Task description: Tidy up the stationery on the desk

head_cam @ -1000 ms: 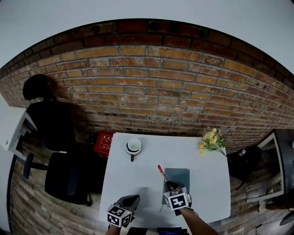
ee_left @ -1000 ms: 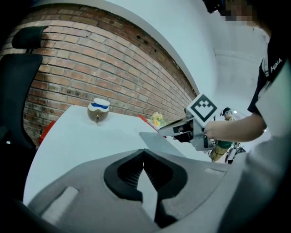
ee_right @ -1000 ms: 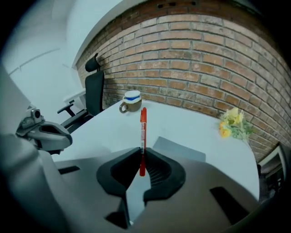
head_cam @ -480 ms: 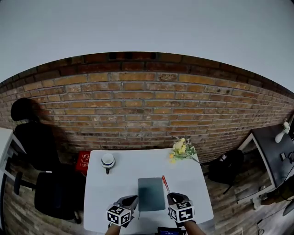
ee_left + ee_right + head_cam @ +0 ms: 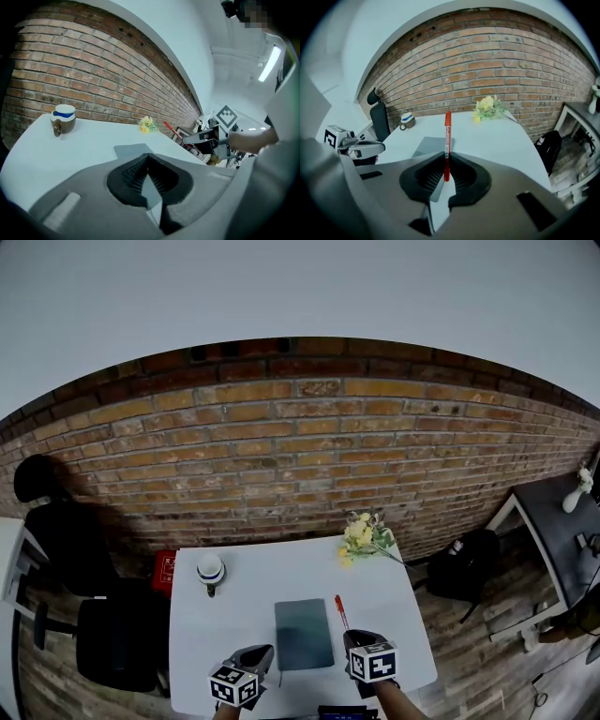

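Note:
A red pen (image 5: pixel 340 610) sticks up and forward out of my right gripper (image 5: pixel 359 641), which is shut on its lower end; in the right gripper view the pen (image 5: pixel 447 136) rises from between the closed jaws of that gripper (image 5: pixel 446 161). A grey-green notebook (image 5: pixel 303 634) lies flat on the white desk (image 5: pixel 244 601) between both grippers, just left of the pen. My left gripper (image 5: pixel 253 659) hovers at the notebook's near left corner, jaws together with nothing in them (image 5: pixel 148 161). The notebook (image 5: pixel 133 150) lies just beyond it.
A brown and white mug (image 5: pixel 210 570) stands at the desk's far left and a bunch of yellow flowers (image 5: pixel 362 534) lies at the far right corner. A black office chair (image 5: pixel 112 638) and a red box (image 5: pixel 163 570) are left of the desk, a black bag (image 5: pixel 466 566) to the right.
My right gripper with the pen has moved from over the notebook to its right side. The head view has swung, so the desk sits further left in the frame. The left gripper stays low.

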